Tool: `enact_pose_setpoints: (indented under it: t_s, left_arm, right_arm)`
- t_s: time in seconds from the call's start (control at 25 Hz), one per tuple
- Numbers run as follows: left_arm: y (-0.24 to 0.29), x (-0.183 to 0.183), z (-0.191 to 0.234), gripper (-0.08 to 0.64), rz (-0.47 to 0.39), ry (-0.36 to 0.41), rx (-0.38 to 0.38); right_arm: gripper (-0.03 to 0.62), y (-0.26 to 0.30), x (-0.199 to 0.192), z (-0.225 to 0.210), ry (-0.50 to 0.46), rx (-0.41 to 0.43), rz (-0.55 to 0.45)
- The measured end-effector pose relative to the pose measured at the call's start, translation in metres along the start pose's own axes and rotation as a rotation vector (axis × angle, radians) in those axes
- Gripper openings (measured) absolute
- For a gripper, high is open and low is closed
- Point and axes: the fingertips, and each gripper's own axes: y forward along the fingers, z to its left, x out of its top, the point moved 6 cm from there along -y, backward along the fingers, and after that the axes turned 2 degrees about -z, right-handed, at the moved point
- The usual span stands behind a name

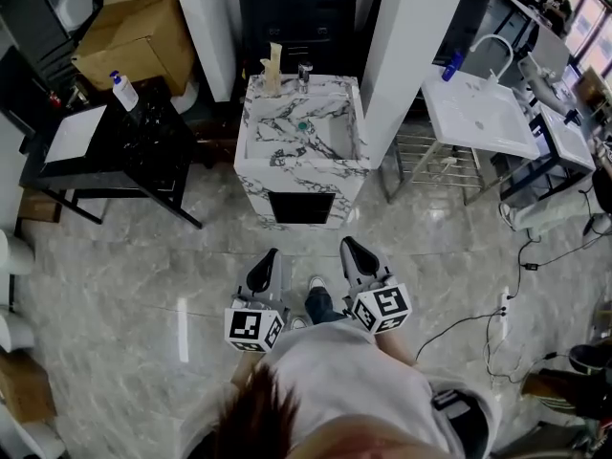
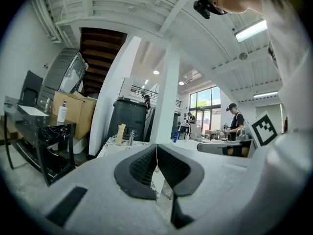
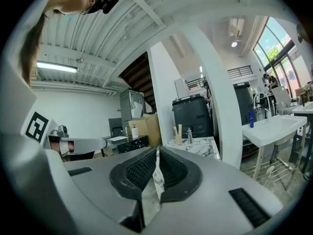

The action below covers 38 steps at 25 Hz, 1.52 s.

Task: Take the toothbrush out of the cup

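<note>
A marble-patterned washstand [image 1: 301, 175] stands ahead of me on the grey floor. On its back edge, left of the faucet [image 1: 304, 73], is a tan cup [image 1: 273, 69] with thin sticks rising from it; I cannot make out the toothbrush. The cup [image 2: 120, 133] shows far off in the left gripper view, and the same cup [image 3: 178, 133] in the right gripper view. My left gripper [image 1: 266, 258] and right gripper [image 1: 352, 247] are held side by side, well short of the stand. Both point level toward it, shut and holding nothing.
A black table [image 1: 57, 175] with a soap bottle [image 1: 123, 90] and cardboard boxes [image 1: 134, 32] stand at the left. White columns [image 1: 402, 46] flank the stand. A white basin [image 1: 478, 113] on a metal frame is at the right, with cables [image 1: 478, 318] on the floor. A person [image 2: 236, 126] works far off.
</note>
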Motion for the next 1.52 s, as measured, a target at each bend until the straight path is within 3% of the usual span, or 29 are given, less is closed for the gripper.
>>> enact_pose_setpoints:
  t_s: [0.6, 1.0, 1.52]
  left_arm:
    - [0.109, 0.025, 0.015, 0.015, -0.075, 0.059, 0.056]
    - [0.118, 0.021, 0.020, 0.015, -0.067, 0.063, 0.143]
    - [0.132, 0.017, 0.019, 0.015, -0.046, 0.051, 0.111]
  right_arm:
    - [0.026, 0.086, 0.024, -0.079, 0.002, 0.076, -0.007]
    - [0.026, 0.095, 0.016, -0.101, 0.017, 0.092, 0.061]
    - [0.026, 0.095, 0.010, -0.112, 0.047, 0.042, 0.072]
